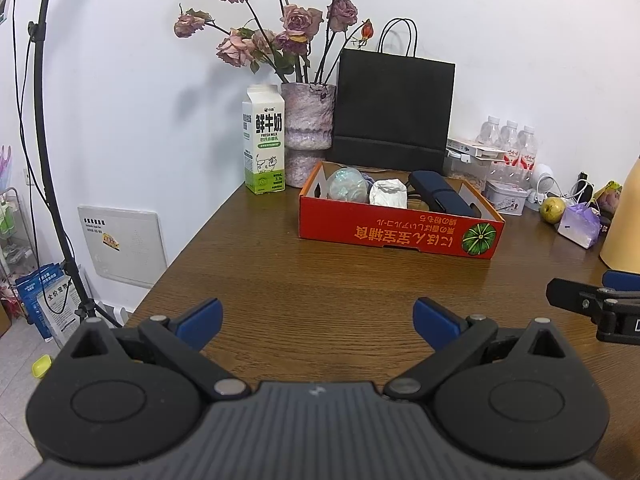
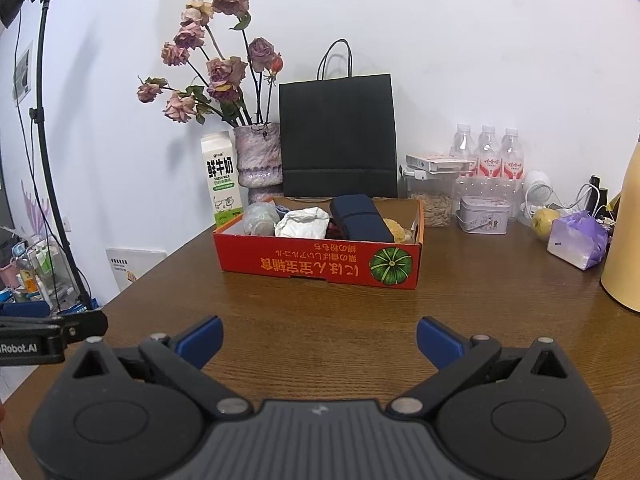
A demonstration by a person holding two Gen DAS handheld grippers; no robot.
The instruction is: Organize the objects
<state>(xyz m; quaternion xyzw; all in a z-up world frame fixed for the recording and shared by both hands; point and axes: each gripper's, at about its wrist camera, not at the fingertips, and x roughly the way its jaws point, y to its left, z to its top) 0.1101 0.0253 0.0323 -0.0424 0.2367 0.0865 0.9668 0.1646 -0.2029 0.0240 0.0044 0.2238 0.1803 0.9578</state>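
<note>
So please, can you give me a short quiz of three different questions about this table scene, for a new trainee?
1. True or false: the left hand-held gripper is shut on an item.
2. Multiple choice: what stands directly behind the red cardboard box? A) black paper bag B) yellow bowl C) laptop
3. Fill in: left of the vase stands a ____ carton.

Key:
1. False; both it and the right hand-held gripper are open and hold nothing.
2. A, the black paper bag.
3. Milk; the milk carton stands upright by the wall.
</note>
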